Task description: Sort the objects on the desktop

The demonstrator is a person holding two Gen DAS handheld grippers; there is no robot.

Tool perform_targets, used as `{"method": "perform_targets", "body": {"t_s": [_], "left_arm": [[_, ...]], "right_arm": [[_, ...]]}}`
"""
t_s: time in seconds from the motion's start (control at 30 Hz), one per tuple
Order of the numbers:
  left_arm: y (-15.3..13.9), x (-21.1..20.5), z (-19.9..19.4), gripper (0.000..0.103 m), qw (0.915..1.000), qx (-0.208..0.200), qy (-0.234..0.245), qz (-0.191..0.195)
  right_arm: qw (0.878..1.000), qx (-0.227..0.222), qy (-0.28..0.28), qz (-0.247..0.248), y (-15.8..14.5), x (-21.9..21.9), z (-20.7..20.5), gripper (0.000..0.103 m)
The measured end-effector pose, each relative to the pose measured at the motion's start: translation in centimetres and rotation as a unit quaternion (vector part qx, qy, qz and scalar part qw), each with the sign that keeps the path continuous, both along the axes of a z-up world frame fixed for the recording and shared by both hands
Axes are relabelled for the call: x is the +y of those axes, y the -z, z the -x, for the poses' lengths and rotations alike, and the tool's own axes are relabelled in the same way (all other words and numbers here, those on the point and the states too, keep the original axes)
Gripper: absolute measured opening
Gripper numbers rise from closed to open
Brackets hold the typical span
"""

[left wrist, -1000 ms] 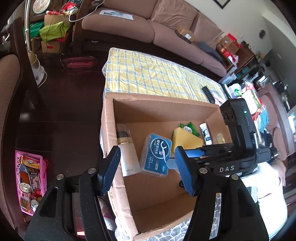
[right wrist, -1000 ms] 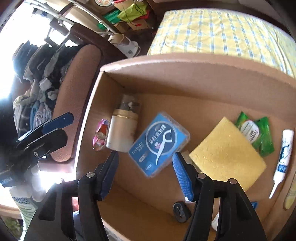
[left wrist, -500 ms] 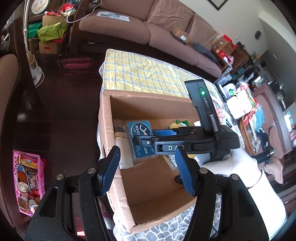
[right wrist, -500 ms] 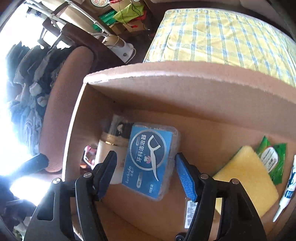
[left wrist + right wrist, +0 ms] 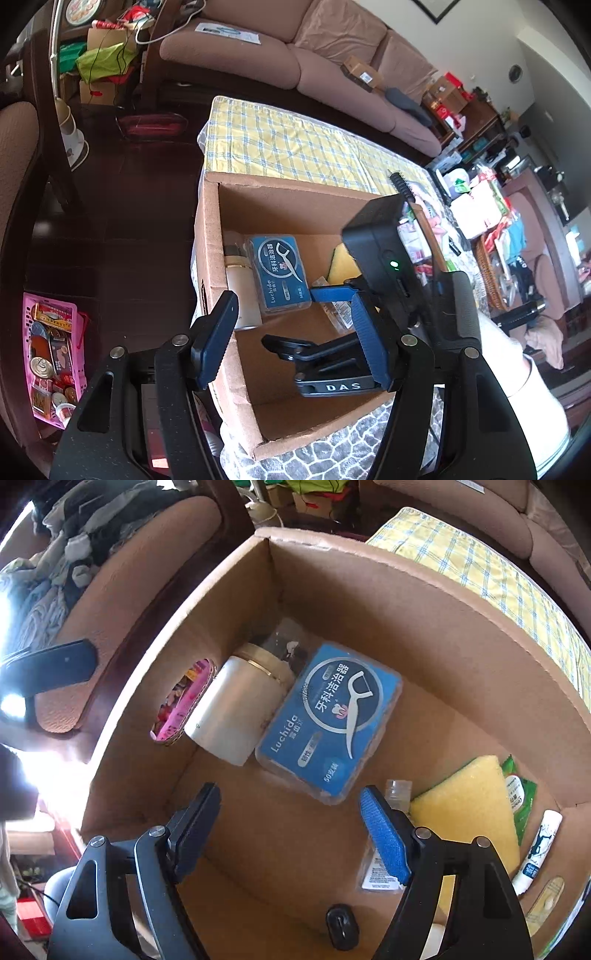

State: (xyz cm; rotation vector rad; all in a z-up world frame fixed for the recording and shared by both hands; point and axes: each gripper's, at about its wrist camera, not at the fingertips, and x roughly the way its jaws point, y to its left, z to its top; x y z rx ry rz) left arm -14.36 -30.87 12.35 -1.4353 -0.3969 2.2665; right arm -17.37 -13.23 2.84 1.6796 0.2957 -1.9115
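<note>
With the blue floss-pick box (image 5: 328, 722) already lying beside the white bottle (image 5: 236, 710) in the brown cardboard box (image 5: 436, 602), both grippers, right (image 5: 290, 829) and left (image 5: 291, 341), hung spread and empty; what remained outside was unclear.

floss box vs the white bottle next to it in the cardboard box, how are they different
The floss box is flat, rectangular and blue with printed lettering; the white bottle is round and plain, with a gold band at its neck. The floss box lies face up, while the white bottle lies on its side. Both rest side by side, touching, on the floor of the cardboard box, near its left wall.
</note>
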Motion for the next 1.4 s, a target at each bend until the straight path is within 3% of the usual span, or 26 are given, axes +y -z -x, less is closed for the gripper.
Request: {"method": "perform_targets", "body": {"t_s": [0.17,0.3,0.47,0.57,0.6,0.67,0.8,1.03,1.27,1.4], "left_arm": [[-0.1,-0.5,-0.3,0.061,1.0,-0.001,-0.007,0.0],[-0.4,-0.1,-0.9,0.062,1.0,0.002,-0.005,-0.002],[-2.2,2.0,-2.0,0.068,0.9998,0.014,0.012,0.0],[-3.5,4.2,-2.8,0.081,0.9991,0.03,0.03,0.009],[-3.9,5.2,-3.1,0.095,0.9985,0.036,0.039,0.01],[-4.5,7.5,-3.8,0.103,0.9972,0.046,0.059,0.001],[-4.8,13.1,-4.5,0.103,0.9949,0.045,0.09,-0.006],[-3.5,23.5,-4.1,0.103,0.9917,0.03,0.125,-0.002],[-3.1,32.8,-1.3,0.103,0.9893,0.037,0.141,0.014],[-2.2,39.1,0.7,0.103,0.983,0.062,0.16,0.064]], "right_arm": [[0.998,0.021,0.053,0.007,-0.2,1.0,1.2,0.082],[0.995,0.004,0.072,0.075,-2.4,2.9,0.9,0.079],[0.991,0.06,0.07,0.102,-7.6,8.0,-2.2,0.08],[0.983,0.102,0.095,0.121,-10.2,11.0,-4.9,0.08],[0.98,0.112,0.105,0.127,-10.8,12.6,-5.7,0.08],[0.973,0.132,0.129,0.137,-11.7,16.3,-7.6,0.082],[0.957,0.171,0.188,0.137,-12.3,24.0,-11.0,0.086],[0.926,0.182,0.291,0.16,-10.6,37.2,-15.0,0.086],[0.912,0.216,0.315,0.147,-9.6,44.0,-16.4,0.086],[0.9,0.218,0.342,0.161,-8.5,47.2,-15.6,0.086]]}}
